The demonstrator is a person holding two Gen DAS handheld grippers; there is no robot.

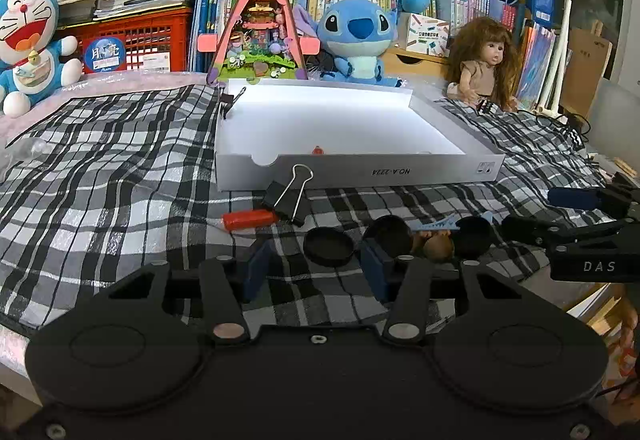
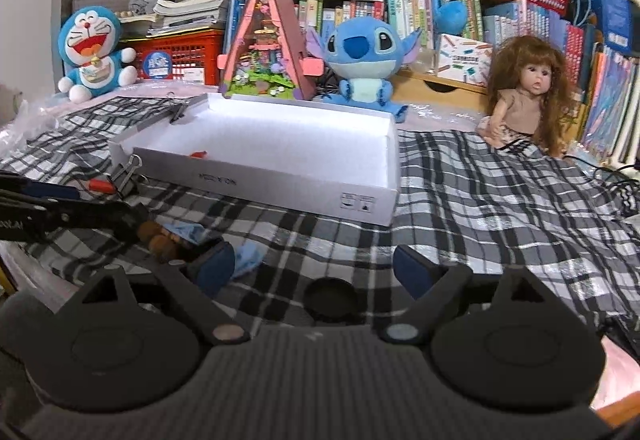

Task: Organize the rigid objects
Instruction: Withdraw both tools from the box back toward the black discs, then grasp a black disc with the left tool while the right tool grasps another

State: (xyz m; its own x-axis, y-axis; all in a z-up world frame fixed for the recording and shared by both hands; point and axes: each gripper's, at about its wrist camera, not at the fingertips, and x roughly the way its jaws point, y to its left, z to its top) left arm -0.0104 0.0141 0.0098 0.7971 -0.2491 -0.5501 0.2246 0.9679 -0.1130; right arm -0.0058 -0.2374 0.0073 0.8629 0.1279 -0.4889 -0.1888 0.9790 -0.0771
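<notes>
A: Loose rigid items lie on the checked cloth (image 1: 100,168) in front of the white box (image 1: 360,170): binder clip (image 1: 289,196), red-handled tool (image 1: 248,219), three black round lids, the nearest (image 1: 328,245) just ahead of the left gripper (image 1: 316,272). Something small and red (image 1: 317,150) lies inside the box by its front wall.

B: Grippers?

A: Both wide apart, holding nothing. The right gripper (image 2: 314,266) has one black lid (image 2: 331,298) between its fingers, low in frame.

B: Risks?

A: Judgement: the lids are flat and thin, so the pads could slide over the rim or pinch cloth. The brown nuts (image 1: 434,245) and blue scrap (image 1: 436,225) touch the lids and could be knocked aside.

B: Obstructions?

A: The box wall must be cleared. The Stitch plush (image 1: 356,40) and doll (image 1: 484,64) sit behind, well apart.
</notes>
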